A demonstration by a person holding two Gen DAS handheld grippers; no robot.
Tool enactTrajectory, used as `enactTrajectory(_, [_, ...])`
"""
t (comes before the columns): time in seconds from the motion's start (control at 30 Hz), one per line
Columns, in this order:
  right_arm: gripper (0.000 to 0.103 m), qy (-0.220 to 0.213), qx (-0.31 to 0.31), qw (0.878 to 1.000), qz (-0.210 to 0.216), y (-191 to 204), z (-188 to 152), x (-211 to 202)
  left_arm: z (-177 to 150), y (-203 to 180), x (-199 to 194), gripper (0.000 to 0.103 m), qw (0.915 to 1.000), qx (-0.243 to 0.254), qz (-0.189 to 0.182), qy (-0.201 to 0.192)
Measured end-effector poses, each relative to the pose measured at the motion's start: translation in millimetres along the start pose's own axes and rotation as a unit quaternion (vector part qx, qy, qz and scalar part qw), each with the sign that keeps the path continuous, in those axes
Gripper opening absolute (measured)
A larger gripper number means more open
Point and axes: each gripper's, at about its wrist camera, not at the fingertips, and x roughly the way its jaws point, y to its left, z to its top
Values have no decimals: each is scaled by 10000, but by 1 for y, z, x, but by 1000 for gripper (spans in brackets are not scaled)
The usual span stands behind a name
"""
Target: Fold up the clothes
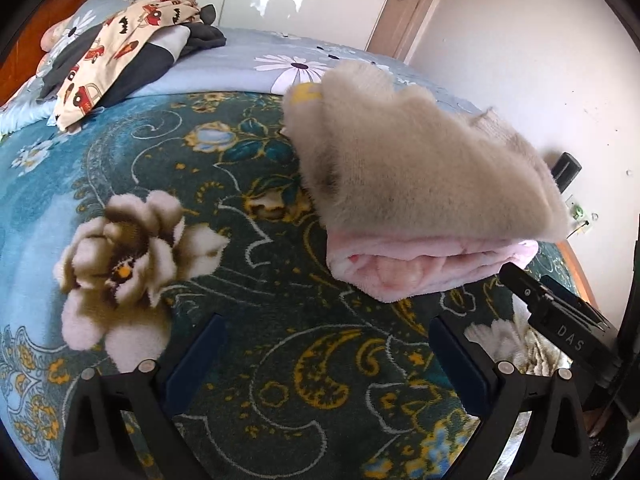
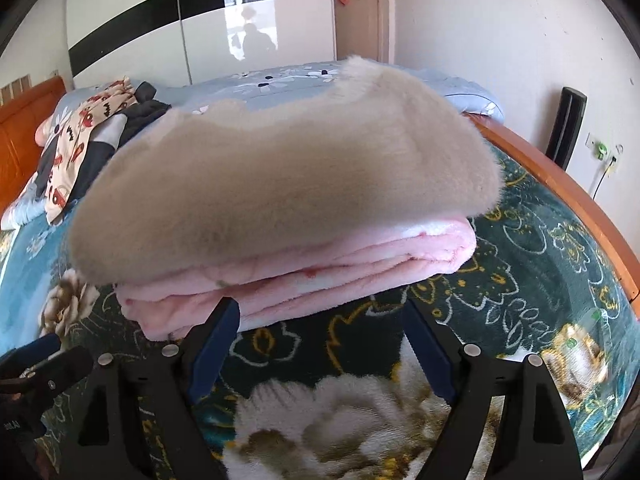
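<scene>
A folded beige fluffy garment lies on top of a folded pink fleece garment, stacked on the dark green floral blanket. My left gripper is open and empty, a little in front and left of the stack. The stack fills the right wrist view, beige piece over pink piece. My right gripper is open and empty, its fingertips just at the stack's near edge. The right gripper's body shows at the right of the left wrist view.
A heap of unfolded clothes, cream car-print and dark pieces, lies at the bed's far left. A light blue flowered quilt covers the far bed. The wooden bed frame edge runs along the right, with a wall behind.
</scene>
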Motion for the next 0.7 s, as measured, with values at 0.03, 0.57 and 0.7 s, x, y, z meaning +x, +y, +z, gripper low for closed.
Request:
enactTrajectory(0.03, [85,-11,-40,10000,-19,2,-1,-1,0,-1,-1,103,10000,0,7,-7])
enactTrajectory(0.57, [103,32,-287,9995,-138,16,-3,1,-5,-14,-5,103,9996,289,23,-14])
enactTrajectory(0.7, [103,36,-333,9993,-153,18,-3,0,-5,-15,-5,103,9994,323,87,-6])
